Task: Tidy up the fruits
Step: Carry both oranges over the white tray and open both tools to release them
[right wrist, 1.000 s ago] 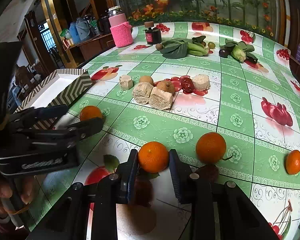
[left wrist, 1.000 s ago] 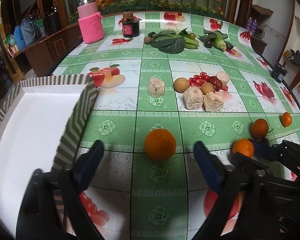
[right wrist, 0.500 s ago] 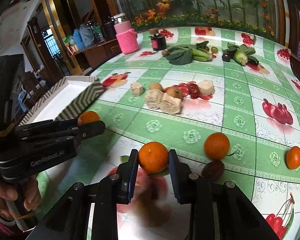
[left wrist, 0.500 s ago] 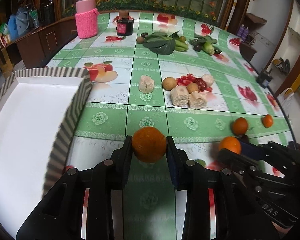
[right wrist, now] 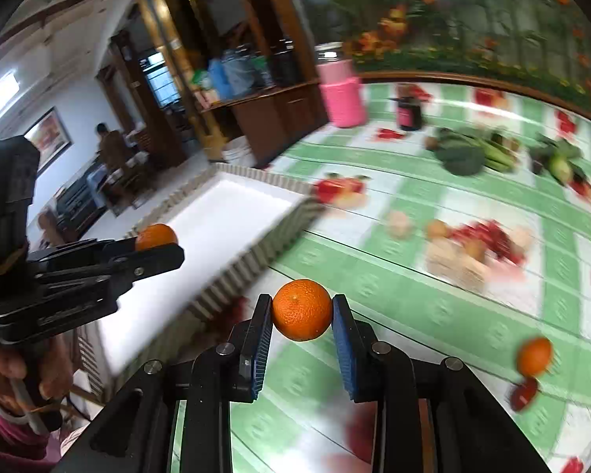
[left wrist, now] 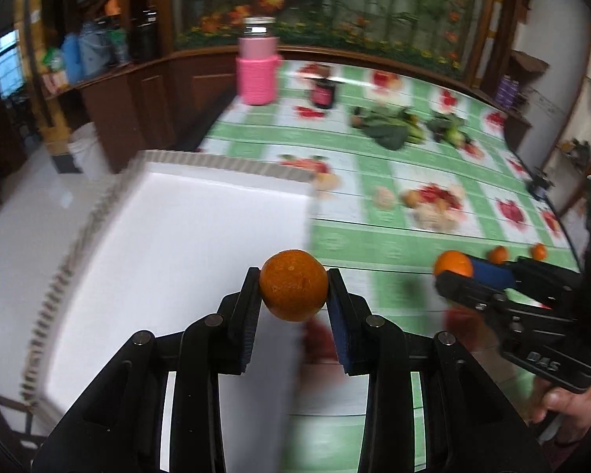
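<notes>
My left gripper [left wrist: 293, 295] is shut on an orange [left wrist: 293, 289] and holds it in the air over the right edge of the white tray [left wrist: 157, 244]. My right gripper [right wrist: 302, 315] is shut on a second orange [right wrist: 302, 309], lifted above the green tablecloth just right of the tray [right wrist: 216, 220]. The left gripper with its orange [right wrist: 155, 236] shows over the tray in the right wrist view. The right gripper's orange [left wrist: 453, 263] shows at the right in the left wrist view. Two small oranges [left wrist: 498, 254] lie on the table beyond it.
A pile of cut stalk pieces, brown fruits and red fruits [left wrist: 429, 205] lies mid-table. Leafy greens [left wrist: 390, 132], a pink-sleeved jar [left wrist: 256, 67] and a dark jar [left wrist: 323, 92] stand at the back. One more orange [right wrist: 535, 356] lies at the right. The views are motion-blurred.
Both grippers lifted their oranges off the table and swung left. The left one now hangs over the tray's edge; the right one has come close to the tray.
</notes>
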Motion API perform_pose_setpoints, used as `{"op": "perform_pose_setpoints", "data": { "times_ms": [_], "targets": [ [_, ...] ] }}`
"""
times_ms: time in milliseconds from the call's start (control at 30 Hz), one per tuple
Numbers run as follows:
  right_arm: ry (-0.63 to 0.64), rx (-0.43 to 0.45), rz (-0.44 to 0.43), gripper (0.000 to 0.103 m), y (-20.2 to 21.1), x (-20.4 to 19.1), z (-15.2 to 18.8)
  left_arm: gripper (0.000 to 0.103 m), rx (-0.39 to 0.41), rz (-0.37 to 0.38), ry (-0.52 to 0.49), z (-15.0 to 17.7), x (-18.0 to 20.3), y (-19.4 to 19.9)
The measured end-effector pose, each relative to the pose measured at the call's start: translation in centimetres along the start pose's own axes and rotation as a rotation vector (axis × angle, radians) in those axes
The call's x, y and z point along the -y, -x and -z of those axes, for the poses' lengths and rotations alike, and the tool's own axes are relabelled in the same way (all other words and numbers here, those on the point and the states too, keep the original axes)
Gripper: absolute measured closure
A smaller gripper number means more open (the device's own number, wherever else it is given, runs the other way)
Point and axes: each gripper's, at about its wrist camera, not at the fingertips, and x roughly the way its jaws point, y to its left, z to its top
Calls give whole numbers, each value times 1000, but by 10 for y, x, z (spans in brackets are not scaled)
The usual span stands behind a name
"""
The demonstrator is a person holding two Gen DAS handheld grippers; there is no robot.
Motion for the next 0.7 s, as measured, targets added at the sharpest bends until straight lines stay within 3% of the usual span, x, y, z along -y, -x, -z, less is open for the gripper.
{"op": "perform_pose_setpoints", "data": {
  "times_ms": [200,300,700],
  "targets": [
    [100,-44,-47,74,-41,-43,-24,71,-12,-75,92,-8,-53,-16],
    [149,-67,-62,74,-61,-61,-33,71,-58,-68,131,-8,-74,-31],
    [245,-183,-48,74,-131,-89,-43,71,-151,-119,173,2,-111,-57]
  ]
}}
